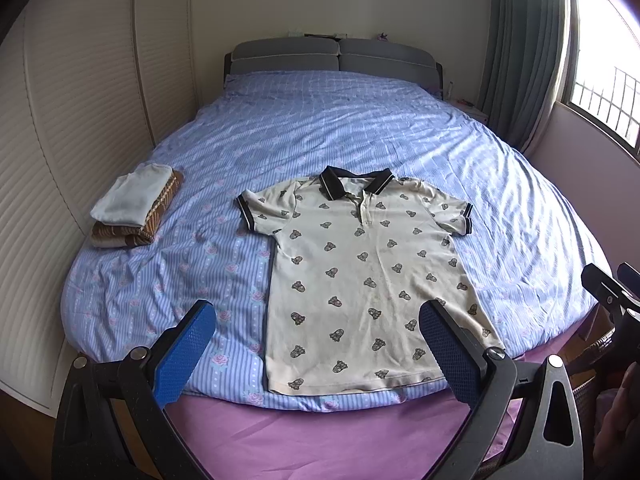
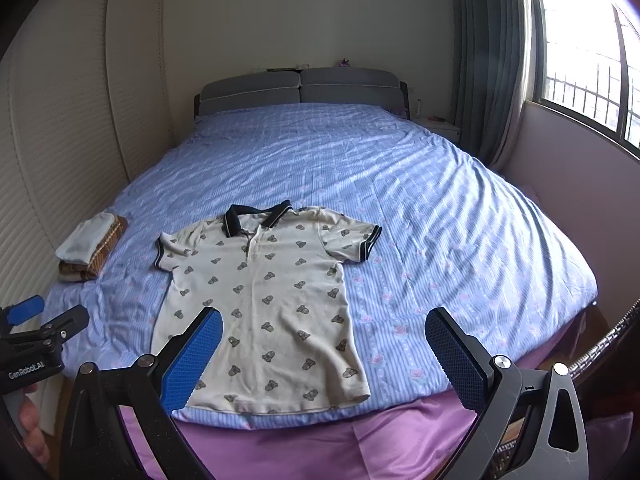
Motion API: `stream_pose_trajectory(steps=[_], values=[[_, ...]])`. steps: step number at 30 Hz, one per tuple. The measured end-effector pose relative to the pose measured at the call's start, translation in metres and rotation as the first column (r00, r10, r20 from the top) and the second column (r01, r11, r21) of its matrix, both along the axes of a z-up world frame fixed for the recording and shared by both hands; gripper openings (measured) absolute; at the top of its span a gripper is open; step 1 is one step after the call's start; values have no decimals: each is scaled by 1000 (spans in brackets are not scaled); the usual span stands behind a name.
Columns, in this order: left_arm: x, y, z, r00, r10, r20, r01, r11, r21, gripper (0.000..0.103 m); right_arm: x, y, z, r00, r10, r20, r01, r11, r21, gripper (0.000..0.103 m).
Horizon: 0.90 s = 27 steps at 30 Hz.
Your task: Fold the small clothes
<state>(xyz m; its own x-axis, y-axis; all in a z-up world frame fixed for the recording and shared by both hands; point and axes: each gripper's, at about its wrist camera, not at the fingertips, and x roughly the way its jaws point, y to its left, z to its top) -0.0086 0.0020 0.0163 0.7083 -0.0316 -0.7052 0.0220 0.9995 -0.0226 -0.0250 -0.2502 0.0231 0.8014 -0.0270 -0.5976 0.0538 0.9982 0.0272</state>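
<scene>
A cream polo shirt (image 1: 360, 280) lies flat near the bed's (image 1: 360, 128) foot edge; left tongs (image 1: 318, 354) and right tongs (image 2: 324, 354) hover spread wide, holding nothing.

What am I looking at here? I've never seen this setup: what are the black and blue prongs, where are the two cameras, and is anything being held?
A person holds a hand-held gripper in each hand; no robot arm is present. Each picture comes from a camera on one gripper, looking out between its two blue-padded fingers. The left gripper and the right gripper both stand open and hold nothing. Ahead is a bed with a blue striped cover. A cream polo shirt with a dark collar lies spread flat, unfolded, near the foot. To its left sits a small stack of folded clothes. Each view also catches the other gripper at its edge.
</scene>
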Motion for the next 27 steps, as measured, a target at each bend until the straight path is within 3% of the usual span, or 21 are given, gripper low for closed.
stream_pose_trajectory(steps=[27], values=[[-7,2,2,1000,1,9,-1,1000,0,103,-3,4,3,1000,11,6,-11,1000,2,103]])
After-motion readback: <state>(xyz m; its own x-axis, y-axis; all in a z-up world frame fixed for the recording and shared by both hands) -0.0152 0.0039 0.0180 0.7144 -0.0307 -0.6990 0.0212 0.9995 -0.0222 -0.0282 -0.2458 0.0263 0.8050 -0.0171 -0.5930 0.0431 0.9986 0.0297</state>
